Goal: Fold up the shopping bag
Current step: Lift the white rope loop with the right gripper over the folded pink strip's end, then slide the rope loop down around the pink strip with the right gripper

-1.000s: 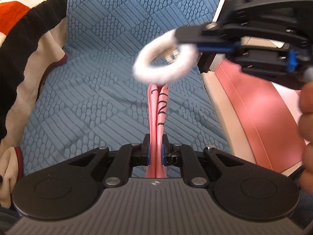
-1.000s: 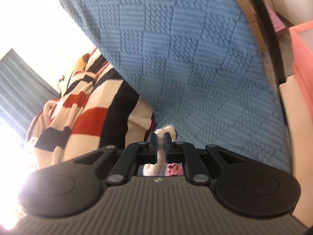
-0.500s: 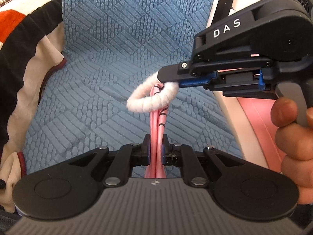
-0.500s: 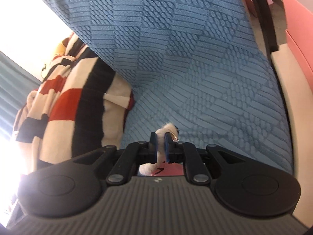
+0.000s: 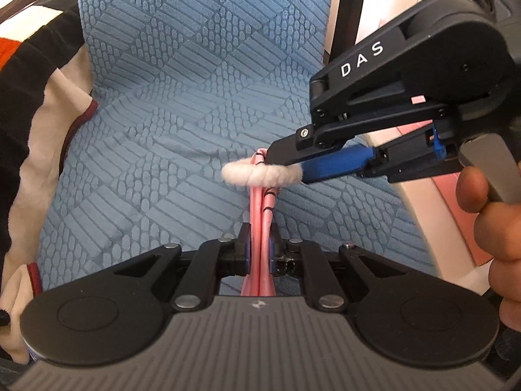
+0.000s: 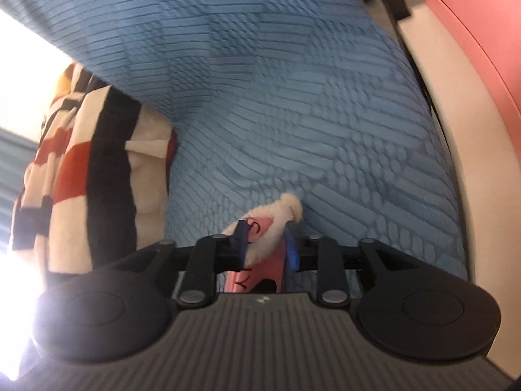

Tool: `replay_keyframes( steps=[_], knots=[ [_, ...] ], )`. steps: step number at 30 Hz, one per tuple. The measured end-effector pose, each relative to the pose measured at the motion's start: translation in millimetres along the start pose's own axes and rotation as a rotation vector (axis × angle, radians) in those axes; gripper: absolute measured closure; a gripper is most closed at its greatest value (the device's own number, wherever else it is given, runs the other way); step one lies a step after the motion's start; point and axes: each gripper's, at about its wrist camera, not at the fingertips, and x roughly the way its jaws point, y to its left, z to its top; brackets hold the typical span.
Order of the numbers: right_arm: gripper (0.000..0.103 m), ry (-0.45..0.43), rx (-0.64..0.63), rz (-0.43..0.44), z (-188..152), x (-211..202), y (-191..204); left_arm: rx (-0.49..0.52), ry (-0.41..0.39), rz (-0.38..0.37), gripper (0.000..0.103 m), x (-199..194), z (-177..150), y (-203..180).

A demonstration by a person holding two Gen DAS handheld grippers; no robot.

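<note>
Left wrist view: the left gripper [image 5: 259, 247] has its jaws nearly closed, clamping the folded pink shopping bag with black lettering [image 5: 262, 218], which stands up from between the fingers above a blue quilted fabric surface [image 5: 182, 97]. A fluffy white elastic ring [image 5: 260, 176] encircles the upper end of the bag. The right gripper [image 5: 286, 163], black with blue pads and held by a hand [image 5: 491, 215], enters from the right; its fingertips meet the ring at the bag's top. A striped blanket in black, cream and orange [image 5: 35, 104] lies at the left edge.

Right wrist view (slightly blurred): the right gripper [image 6: 265, 244] has just been opening its jaws, which now stand partly apart, with the white ring [image 6: 276, 224] and the pink bag [image 6: 257, 273] between them. Whether the pads still press on the ring cannot be told. The blue fabric [image 6: 293, 97] fills the background, the striped blanket [image 6: 88, 163] lies to the left, and a pink and cream panel [image 6: 472, 65] lies to the right.
</note>
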Motion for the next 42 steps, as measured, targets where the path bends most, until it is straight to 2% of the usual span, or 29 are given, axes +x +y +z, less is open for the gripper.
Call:
replay_keyframes(
  steps=[4,12,16,20,25,37,42],
  knots=[
    [0.073,-0.002,0.031,0.009,1,-3,-7,0.023,-0.004,0.009,0.091,2,-1,-4],
    [0.071,-0.054,0.009,-0.054,11,-12,-8,0.051,-0.007,0.019,0.091,3,-2,-6],
    [0.071,-0.082,-0.035,-0.023,17,-13,1,0.071,-0.007,0.027,0.091,3,-2,-9],
    [0.072,-0.034,-0.08,0.034,17,0,14,0.092,-0.007,0.035,0.091,4,-3,-12],
    [0.077,0.038,-0.076,-0.024,14,19,12,0.104,-0.002,0.039,0.091,6,-3,-14],
    [0.079,0.061,-0.009,0.006,11,8,-2,0.036,0.046,0.033,0.085,21,1,-14],
    [0.079,0.059,0.016,0.028,8,-2,-7,0.002,0.028,0.039,0.083,23,2,-14]
  ],
)
